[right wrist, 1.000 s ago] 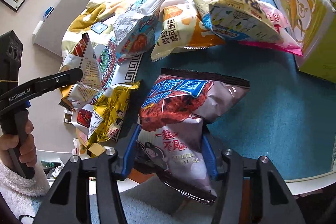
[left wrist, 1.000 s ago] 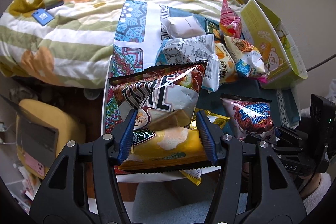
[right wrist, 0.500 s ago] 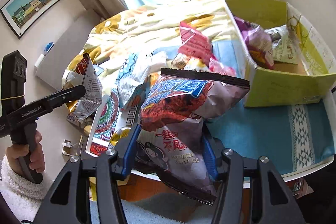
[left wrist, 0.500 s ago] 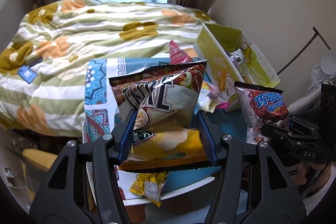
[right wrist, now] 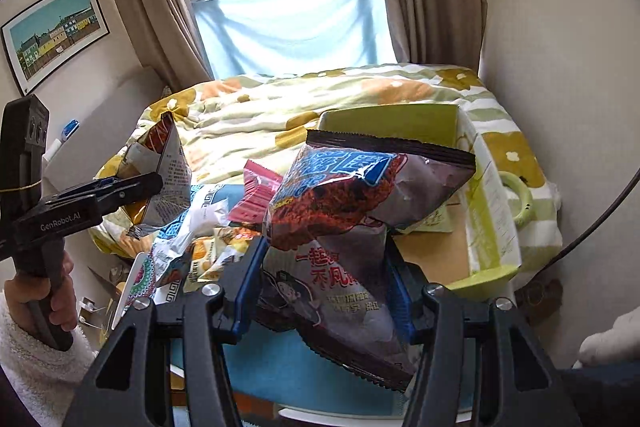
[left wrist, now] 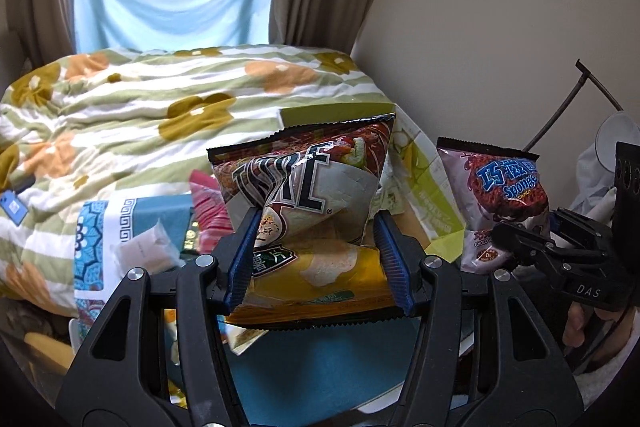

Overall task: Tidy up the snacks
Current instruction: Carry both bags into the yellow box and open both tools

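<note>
My left gripper [left wrist: 318, 259] is shut on a chip bag [left wrist: 304, 195], brown and white on top and yellow below, held up above the table. It also shows in the right wrist view [right wrist: 164, 175]. My right gripper [right wrist: 326, 283] is shut on a purple Sponge Crunch bag [right wrist: 352, 211], also held in the air; it also shows in the left wrist view [left wrist: 504, 195]. The green cardboard box [right wrist: 492, 227] stands open beyond and right of the purple bag, with packets inside. Several snack packets [right wrist: 208, 247] lie on the table at the left.
The small table has a blue cloth [left wrist: 316, 371] with a patterned border. A bed with a floral duvet [left wrist: 160, 107] lies behind it. A wall [left wrist: 500, 27] and a dark rod [left wrist: 560, 107] stand at the right, curtains and a window at the back.
Both grippers have risen and tilted up with their bags, so the table has dropped low in view and the window shows. The green box now sits behind both bags.
</note>
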{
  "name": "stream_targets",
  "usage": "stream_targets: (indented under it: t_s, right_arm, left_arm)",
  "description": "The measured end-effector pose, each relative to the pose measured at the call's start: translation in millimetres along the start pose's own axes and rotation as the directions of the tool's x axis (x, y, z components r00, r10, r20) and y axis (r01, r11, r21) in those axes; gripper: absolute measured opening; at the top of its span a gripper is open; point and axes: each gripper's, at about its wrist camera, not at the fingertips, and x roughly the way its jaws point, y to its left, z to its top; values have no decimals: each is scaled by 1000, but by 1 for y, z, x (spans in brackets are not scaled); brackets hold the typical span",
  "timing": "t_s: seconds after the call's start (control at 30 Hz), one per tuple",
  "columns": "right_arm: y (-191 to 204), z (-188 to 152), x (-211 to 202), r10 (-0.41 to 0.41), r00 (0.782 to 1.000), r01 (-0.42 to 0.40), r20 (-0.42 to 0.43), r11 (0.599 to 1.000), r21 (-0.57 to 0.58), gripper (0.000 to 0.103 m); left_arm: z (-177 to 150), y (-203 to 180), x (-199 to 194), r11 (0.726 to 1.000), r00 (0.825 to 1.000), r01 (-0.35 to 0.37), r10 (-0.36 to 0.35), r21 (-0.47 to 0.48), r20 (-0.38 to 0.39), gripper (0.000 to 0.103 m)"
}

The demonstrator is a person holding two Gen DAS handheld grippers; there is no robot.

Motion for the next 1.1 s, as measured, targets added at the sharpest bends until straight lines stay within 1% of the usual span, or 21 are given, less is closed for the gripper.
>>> stream_targets:
  t_s: [0.07, 0.13, 0.2, 0.3, 0.43, 0.47, 0.5, 0.53, 0.57, 0.6, 0.63, 0.73, 0.87, 1.0, 1.1]
  right_arm:
    - [-22, 9, 0, 5, 1000, -5, 7, 1000, -2, 51]
    - [-41, 16, 2, 5, 1000, -4, 10, 1000, -10, 51]
    - [-59, 21, 4, 7, 1000, -6, 8, 1000, -25, 51]
    - [-82, 26, 10, 1, 1000, -1, -4, 999, -54, 51]
    - [-111, 28, 22, 19, 999, -21, -34, 998, -54, 51]
    - [-116, 28, 25, 28, 999, -30, -42, 998, -52, 51]
    - [-121, 28, 28, 33, 998, -36, -50, 998, -52, 51]
    - [-123, 28, 30, 37, 998, -40, -59, 998, -53, 51]
    - [-126, 27, 32, 42, 997, -45, -65, 998, -52, 51]
    - [-128, 26, 32, 49, 997, -52, -66, 997, -50, 51]
    - [-130, 26, 33, 57, 996, -60, -67, 997, -48, 51]
    - [-137, 26, 38, 68, 995, -71, -70, 997, -43, 51]
    - [-141, 26, 45, 88, 992, -92, -88, 995, -40, 51]
    - [-138, 31, 56, 83, 990, -94, -116, 992, -87, 51]
    - [-133, 34, 67, 82, 988, -97, -129, 988, -120, 51]
  left_arm:
    - [6, -23, 21, 1000, 1000, -2, 2, 7, -5, 53]
    - [6, -42, 45, 1000, 1000, 4, -4, 13, -27, 53]
    - [5, -60, 70, 1000, 998, -9, 10, 18, -57, 53]
    - [2, -80, 102, 1000, 995, -18, 19, 10, -99, 53]
    - [-7, -96, 129, 999, 990, -52, 52, 2, -132, 53]
    - [-9, -97, 133, 998, 988, -60, 61, 8, -144, 58]
    - [-11, -100, 138, 998, 985, -64, 65, 15, -158, 67]
    - [-13, -102, 141, 997, 983, -76, 78, 19, -164, 74]
    - [-15, -104, 140, 996, 983, -92, 94, 19, -160, 91]
    - [-17, -105, 138, 994, 983, -106, 107, 15, -149, 100]
    - [-19, -105, 134, 994, 984, -111, 111, 5, -139, 101]
    - [-25, -93, 124, 992, 984, -118, 111, -42, -140, 101]
    - [-36, -80, 109, 983, 979, -161, 147, -93, -141, 101]
    - [-39, -70, 99, 974, 974, -197, 181, -116, -136, 101]
    - [-44, -63, 94, 963, 965, -236, 217, -127, -150, 101]
